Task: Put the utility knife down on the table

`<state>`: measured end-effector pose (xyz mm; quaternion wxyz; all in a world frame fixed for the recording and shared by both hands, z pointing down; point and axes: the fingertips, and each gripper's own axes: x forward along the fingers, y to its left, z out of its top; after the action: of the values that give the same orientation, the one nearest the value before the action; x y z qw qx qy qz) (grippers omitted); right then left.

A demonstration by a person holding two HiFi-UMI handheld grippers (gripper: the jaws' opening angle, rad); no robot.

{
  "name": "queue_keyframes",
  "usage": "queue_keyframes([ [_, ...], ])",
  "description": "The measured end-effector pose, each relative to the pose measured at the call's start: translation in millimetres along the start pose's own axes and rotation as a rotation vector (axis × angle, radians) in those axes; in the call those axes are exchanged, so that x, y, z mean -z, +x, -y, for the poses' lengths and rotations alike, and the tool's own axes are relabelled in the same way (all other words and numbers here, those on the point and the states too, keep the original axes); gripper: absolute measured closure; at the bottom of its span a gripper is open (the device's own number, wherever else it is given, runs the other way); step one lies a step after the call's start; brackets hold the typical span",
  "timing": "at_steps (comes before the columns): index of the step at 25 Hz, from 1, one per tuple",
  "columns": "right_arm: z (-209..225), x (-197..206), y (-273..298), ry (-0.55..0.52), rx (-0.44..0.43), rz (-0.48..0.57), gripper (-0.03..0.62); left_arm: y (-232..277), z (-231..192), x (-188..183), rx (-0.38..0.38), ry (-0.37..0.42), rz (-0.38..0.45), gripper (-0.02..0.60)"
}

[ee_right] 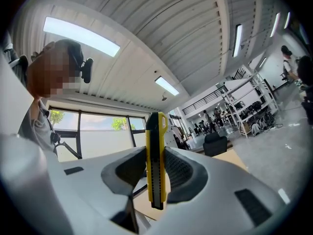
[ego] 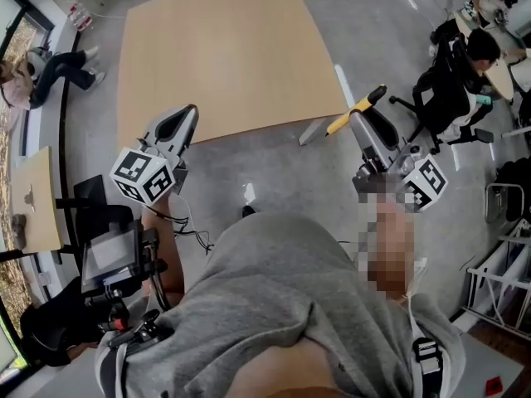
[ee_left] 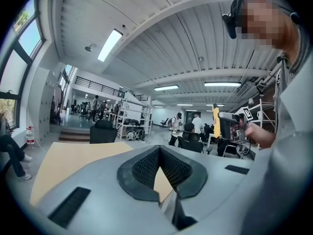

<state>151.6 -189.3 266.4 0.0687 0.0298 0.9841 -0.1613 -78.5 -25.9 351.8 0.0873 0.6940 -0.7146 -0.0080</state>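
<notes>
Off the near right corner of the light wooden table (ego: 216,56), the right gripper (ego: 362,113) clamped the yellow-and-black utility knife (ego: 344,123), lying roughly along the near edge; the left gripper (ego: 176,127) sat closed, empty.

Yellow-and-black utility knife (ee_right: 155,163), tan table (ego: 216,56)

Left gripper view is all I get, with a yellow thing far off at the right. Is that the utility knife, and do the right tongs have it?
Observer: Yes. The right gripper view shows the right gripper with its tongs shut on the utility knife, one pad against each flat side.
Operator: Is it down on the table?
Observer: No. In the head view the knife is held up, just off the near right corner of the table.
Operator: Where is my left gripper relative to that?
Observer: In the head view the left gripper shows at the table's near edge, towards its left side.
</notes>
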Motion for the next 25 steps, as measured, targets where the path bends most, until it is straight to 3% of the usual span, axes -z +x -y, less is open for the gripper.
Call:
queue_keyframes([
  [7, 13, 26, 88, 0.012, -0.007, -0.041, 0.474, 3, -82, 11, -0.003, -0.036, -0.005, 0.575],
  [18, 93, 11, 114, 0.063, -0.084, -0.068, 0.476, 52, -90, 6, -0.107, -0.052, -0.037, 0.575],
  [25, 177, -9, 155, 0.092, -0.170, -0.079, 0.474, 117, -115, -6, -0.199, -0.052, -0.047, 0.575],
])
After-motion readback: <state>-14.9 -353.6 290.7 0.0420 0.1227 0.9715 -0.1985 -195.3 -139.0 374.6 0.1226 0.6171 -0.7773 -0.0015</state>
